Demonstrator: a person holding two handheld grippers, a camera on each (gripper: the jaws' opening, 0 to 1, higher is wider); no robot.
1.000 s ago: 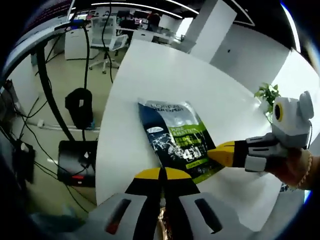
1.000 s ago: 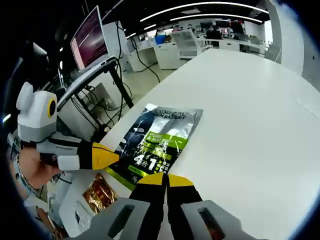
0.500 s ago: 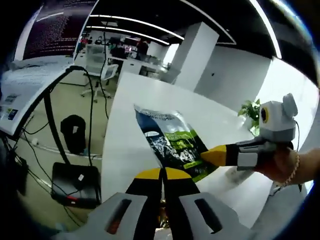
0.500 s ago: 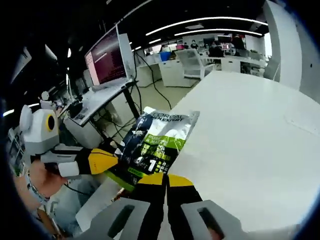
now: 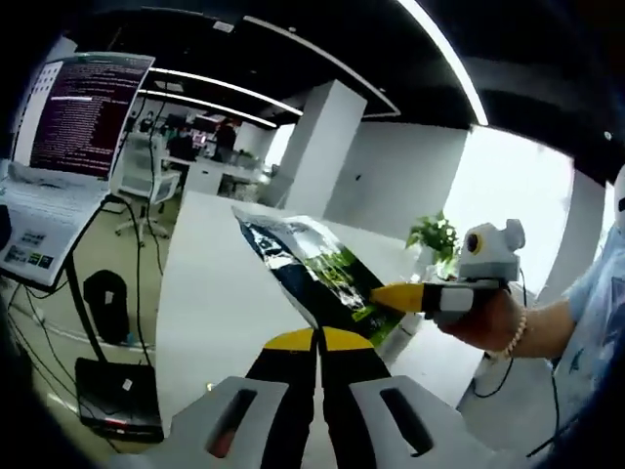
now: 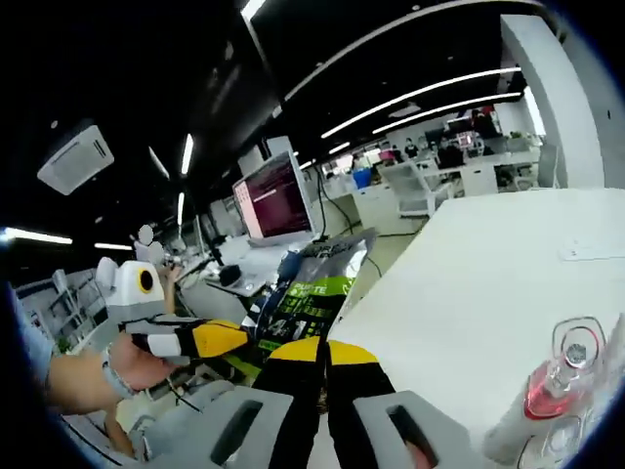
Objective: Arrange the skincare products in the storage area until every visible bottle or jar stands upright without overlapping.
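A dark sachet with a green band (image 5: 311, 266) hangs in the air above the white table (image 5: 200, 293), tilted on edge. My left gripper (image 5: 314, 338) is shut on its near edge. My right gripper (image 5: 387, 295) comes in from the right in a person's hand and is shut on the sachet's other edge. In the right gripper view the sachet (image 6: 318, 285) rises just past my right gripper (image 6: 325, 349), and my left gripper (image 6: 230, 338) pinches its left corner. A clear-capped bottle of pink liquid (image 6: 559, 379) stands at the lower right on the table (image 6: 469, 278).
A monitor with text (image 5: 86, 115) stands on a stand to the left, over cables and a box on the floor. A potted plant (image 5: 436, 239) sits at the table's far end. Another monitor (image 6: 277, 196) and office desks lie beyond the table edge.
Both grippers have raised the sachet from flat on the table into the air, tipping it up. The cameras tilted upward, and the pink bottle came into the right gripper view.
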